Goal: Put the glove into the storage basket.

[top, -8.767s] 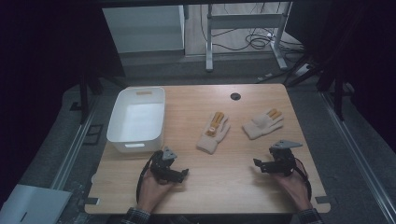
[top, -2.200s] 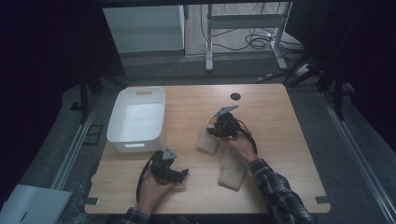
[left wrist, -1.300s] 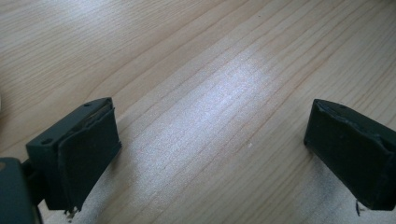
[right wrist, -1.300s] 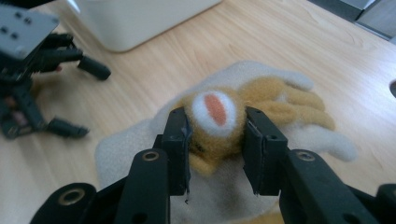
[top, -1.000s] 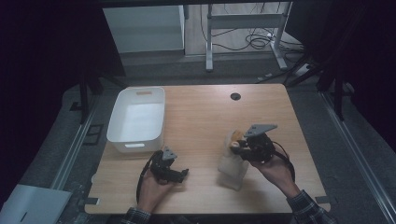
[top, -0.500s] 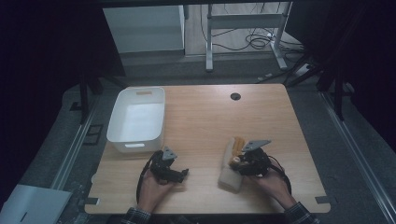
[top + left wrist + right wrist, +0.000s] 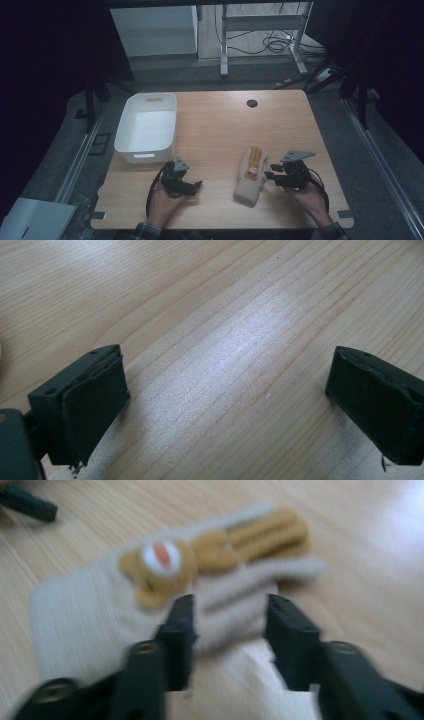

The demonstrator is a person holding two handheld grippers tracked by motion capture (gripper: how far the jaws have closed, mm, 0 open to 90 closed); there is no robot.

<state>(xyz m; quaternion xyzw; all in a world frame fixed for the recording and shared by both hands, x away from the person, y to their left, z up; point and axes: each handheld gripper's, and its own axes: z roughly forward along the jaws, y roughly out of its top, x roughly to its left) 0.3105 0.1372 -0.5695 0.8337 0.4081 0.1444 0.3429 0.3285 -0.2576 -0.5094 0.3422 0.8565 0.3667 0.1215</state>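
Observation:
A pale knit glove (image 7: 251,172) with a brown bear patch and brown fingers lies flat near the table's front edge; it looks stacked on a second one. In the right gripper view this glove (image 7: 100,610) is blurred, and its near edge lies between the parted jaws. My right gripper (image 7: 270,176) stands open just right of it, held by a hand, with nothing in its grip. My right gripper (image 7: 230,605) points at the glove's side. Over bare wood at the front left, my left gripper (image 7: 192,186) is open, and the left gripper (image 7: 225,385) jaws are wide apart.
A white plastic bin (image 7: 144,156) stands at the table's left side, behind the left gripper. A small black hole (image 7: 252,103) sits near the far edge of the wooden table (image 7: 215,130). Dark floor and cables lie beyond.
The right gripper brought the gloves toward the front edge, let go and drew back to the right, now open. The left gripper has not moved.

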